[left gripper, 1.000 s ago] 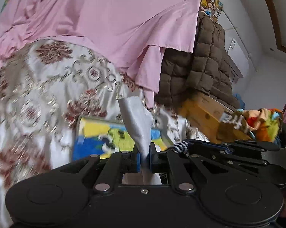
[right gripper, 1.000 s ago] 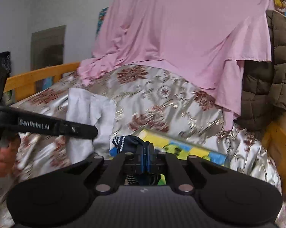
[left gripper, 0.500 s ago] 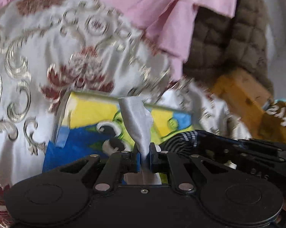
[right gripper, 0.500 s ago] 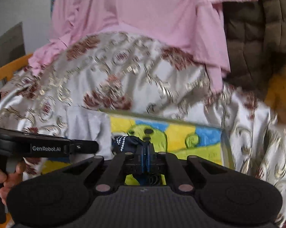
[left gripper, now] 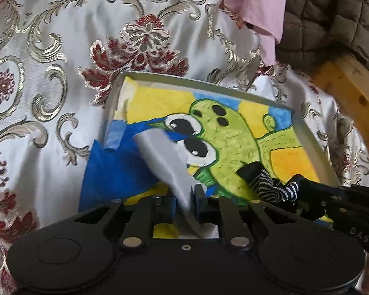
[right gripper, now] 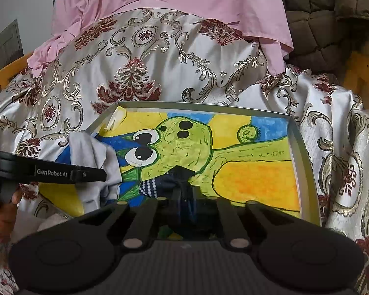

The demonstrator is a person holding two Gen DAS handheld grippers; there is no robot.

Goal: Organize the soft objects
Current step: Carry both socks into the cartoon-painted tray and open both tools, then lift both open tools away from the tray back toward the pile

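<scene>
Pink sheet [right gripper: 159,0], brown quilt [left gripper: 331,19] behind tray [right gripper: 299,142].

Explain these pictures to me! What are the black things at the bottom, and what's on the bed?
A person holds a tool in each hand: a hand-held gripper with two fingers that pinch. Each tool carries a camera looking along its fingers, so one picture comes from the left tool and one from the right. The black shapes at the bottom are the tools themselves. On the flowery bedspread lies a shallow tray painted with a green cartoon creature. The left hand-held gripper has a grey cloth between its fingers. The right hand-held gripper has a dark dotted fabric. Both jaws have just been opening above the tray, with the soft things still between them.
</scene>
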